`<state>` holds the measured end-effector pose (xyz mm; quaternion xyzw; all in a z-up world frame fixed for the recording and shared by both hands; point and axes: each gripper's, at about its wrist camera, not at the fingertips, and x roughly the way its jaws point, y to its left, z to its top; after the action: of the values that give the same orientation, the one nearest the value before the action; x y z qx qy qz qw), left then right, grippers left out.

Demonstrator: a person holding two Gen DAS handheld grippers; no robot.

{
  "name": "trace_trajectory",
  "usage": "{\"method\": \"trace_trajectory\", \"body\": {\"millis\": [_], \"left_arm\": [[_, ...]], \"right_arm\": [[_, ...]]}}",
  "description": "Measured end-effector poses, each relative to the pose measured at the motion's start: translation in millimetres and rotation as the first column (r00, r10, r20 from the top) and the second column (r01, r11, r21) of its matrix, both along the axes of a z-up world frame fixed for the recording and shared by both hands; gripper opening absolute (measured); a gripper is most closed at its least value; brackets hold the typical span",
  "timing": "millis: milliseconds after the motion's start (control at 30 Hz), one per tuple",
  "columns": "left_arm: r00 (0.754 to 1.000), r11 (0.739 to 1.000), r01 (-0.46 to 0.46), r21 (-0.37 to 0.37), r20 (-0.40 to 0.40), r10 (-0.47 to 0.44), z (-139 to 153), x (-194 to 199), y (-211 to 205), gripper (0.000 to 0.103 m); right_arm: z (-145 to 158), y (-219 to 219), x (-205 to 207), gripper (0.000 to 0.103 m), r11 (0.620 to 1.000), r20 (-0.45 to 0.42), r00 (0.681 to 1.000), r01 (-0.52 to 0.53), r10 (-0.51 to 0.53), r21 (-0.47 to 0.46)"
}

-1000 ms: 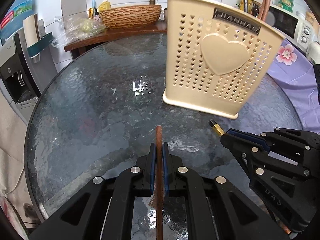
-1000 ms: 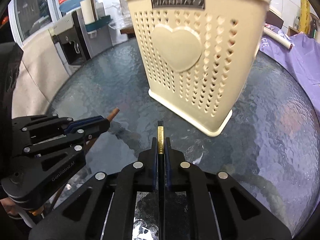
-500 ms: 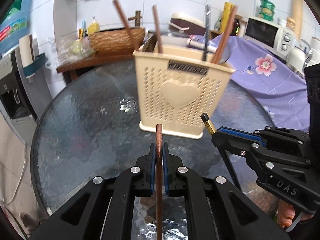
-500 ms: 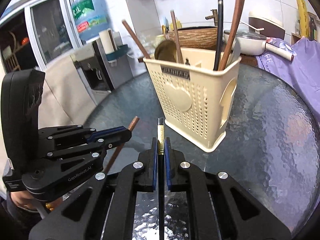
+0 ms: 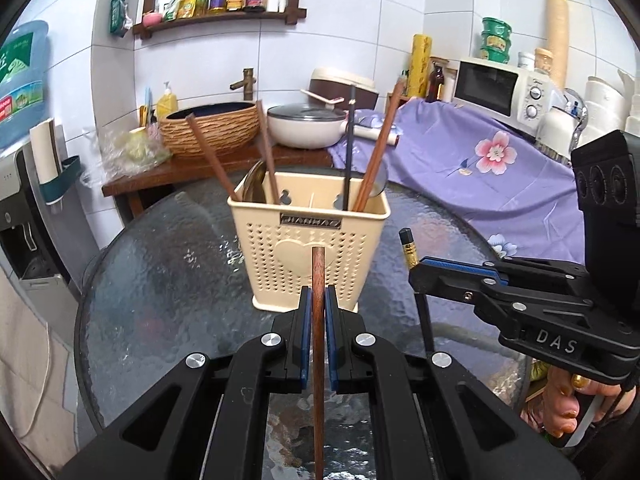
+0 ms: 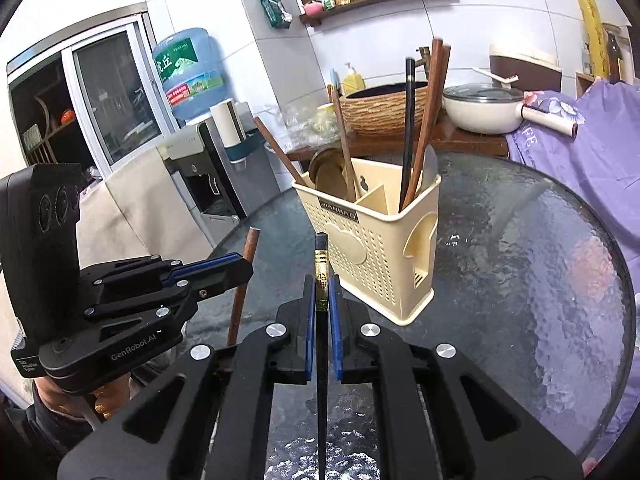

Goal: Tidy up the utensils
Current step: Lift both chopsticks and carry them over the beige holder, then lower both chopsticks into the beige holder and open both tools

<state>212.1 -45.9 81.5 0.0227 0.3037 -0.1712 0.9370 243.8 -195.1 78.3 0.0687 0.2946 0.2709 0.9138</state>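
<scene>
Round textured-glass counter (image 5: 160, 280) carried one cream utensil caddy (image 5: 308, 248), upright, apparently near its centre.

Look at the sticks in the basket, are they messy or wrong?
Nothing looks broken or spilled. The chopsticks in the cream basket lean at different angles, which is normal for loose sticks. Two are not in yet: the left gripper holds a brown chopstick, the right gripper a black chopstick.

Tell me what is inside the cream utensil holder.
The holder has brown chopsticks, one black chopstick and spoons standing in divided compartments. Their lower ends are hidden by its walls.
</scene>
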Motion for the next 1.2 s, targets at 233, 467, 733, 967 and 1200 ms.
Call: {"method": "trace_trajectory", "body": {"millis": [233, 467, 733, 967, 1200], "left_arm": [[0.999, 1.0, 0.012, -0.013, 0.036, -0.011, 18.0, -7.7, -3.1, 0.006], [0.997, 1.0, 0.018, -0.022, 0.079, -0.016, 37.9, -8.8, -3.5, 0.006], [0.986, 1.0, 0.01, -0.008, 0.167, -0.009, 78.4, -4.8, -4.0, 0.006], [0.976, 1.0, 0.007, 0.006, 0.218, -0.009, 114.7, 7.7, -7.8, 0.006], [0.965, 1.0, -0.001, -0.009, 0.263, 0.004, 157.2, 24.3, -7.7, 0.006]], "right_arm": [[16.6, -8.1, -8.5, 0.008, 1.0, 0.035, 0.999, -0.017, 0.016, 0.026], [36.7, -8.6, -13.4, 0.008, 0.999, 0.077, 0.997, -0.022, 0.02, 0.026], [75.1, -3.9, -8.7, 0.008, 1.0, 0.147, 0.989, -0.015, 0.016, -0.007], [117.4, -3.7, 7.2, 0.007, 0.999, 0.182, 0.983, 0.016, -0.006, -0.049], [163.7, -7.6, 19.9, 0.008, 0.998, 0.224, 0.974, 0.033, -0.021, -0.047]]}}
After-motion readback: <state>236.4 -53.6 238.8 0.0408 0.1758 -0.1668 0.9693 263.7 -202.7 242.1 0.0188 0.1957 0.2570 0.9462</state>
